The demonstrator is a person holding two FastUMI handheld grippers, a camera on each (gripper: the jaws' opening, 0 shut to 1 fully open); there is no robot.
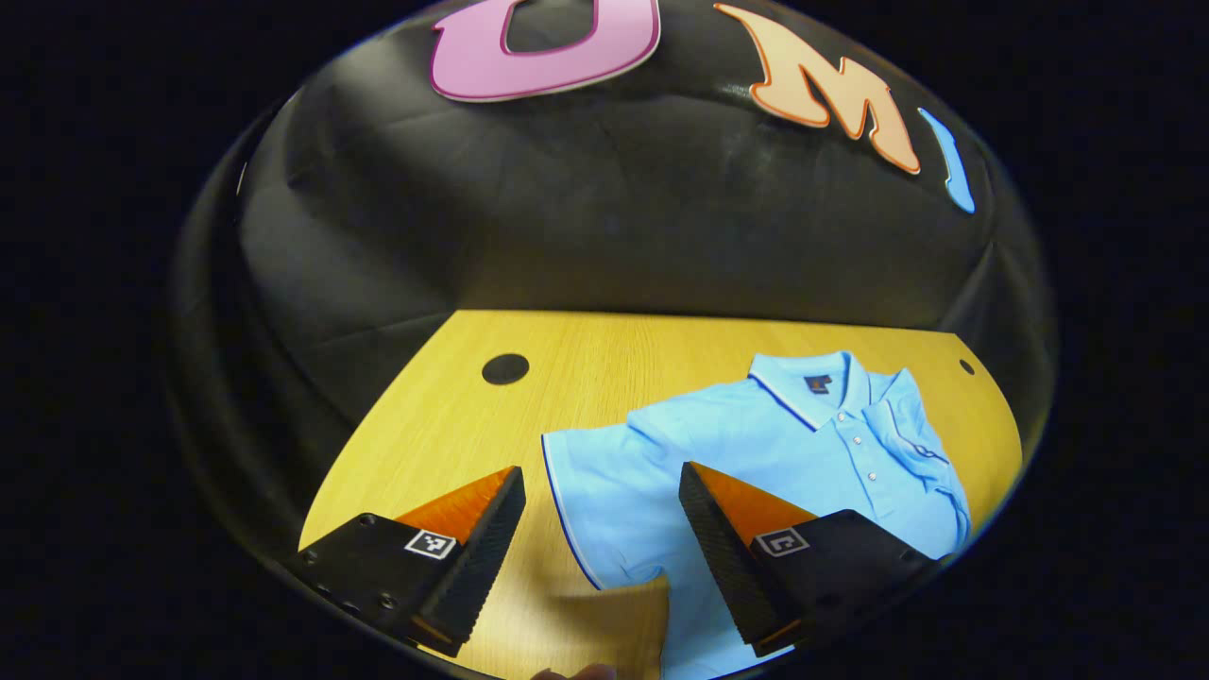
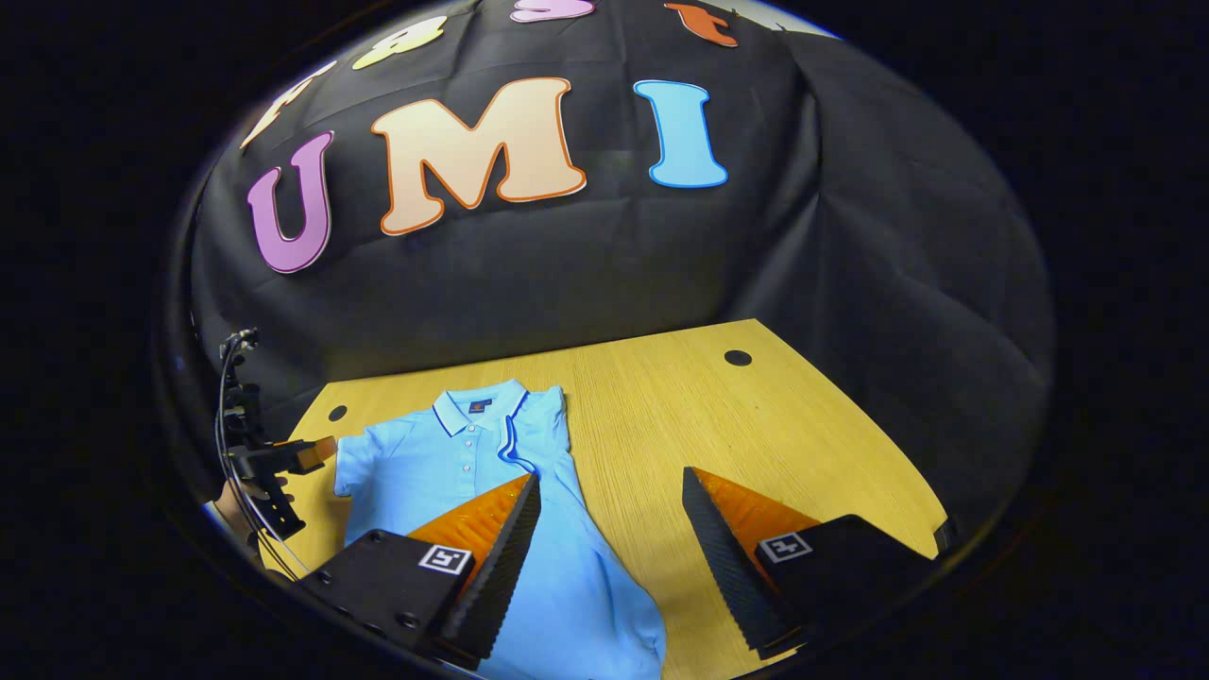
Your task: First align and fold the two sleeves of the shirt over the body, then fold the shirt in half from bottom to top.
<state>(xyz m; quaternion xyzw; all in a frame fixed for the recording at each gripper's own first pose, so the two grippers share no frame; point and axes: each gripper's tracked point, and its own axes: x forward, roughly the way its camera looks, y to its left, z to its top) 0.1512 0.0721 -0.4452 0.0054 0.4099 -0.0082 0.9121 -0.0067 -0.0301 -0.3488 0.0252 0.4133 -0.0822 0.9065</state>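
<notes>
Both grippers hang released above the table, jaws spread wide with nothing between them. We see the left gripper (image 1: 602, 529) poised over the spread sleeve's hem, one finger (image 1: 477, 557) over bare wood and the other over blue cloth. Our right gripper (image 2: 612, 552) hovers at the opposite flank, its left finger (image 2: 491, 567) above the shirt's edge and its right one above wood.

Largest around us is the booth wall (image 2: 604, 274), black cloth draped behind and to the sides of the table (image 2: 756, 434), a yellow wooden top with round dark holes near its far corners (image 1: 505, 368). Nothing lies on the wood near the garment, so no object blocks either approach.

On that top the shirt (image 1: 756, 453) lies flat, face up, light blue with a buttoned placket. Its long axis runs from the hem nearest us to the collar (image 2: 477, 408), which points toward the far wall. In the left gripper view one sleeve (image 1: 590, 491) is spread sideways on the wood; the other sleeve (image 2: 529, 425) lies folded over the chest.

At the left edge of the right gripper view we glimpse the other gripper, with cables and a hand (image 2: 236, 501) holding it.
</notes>
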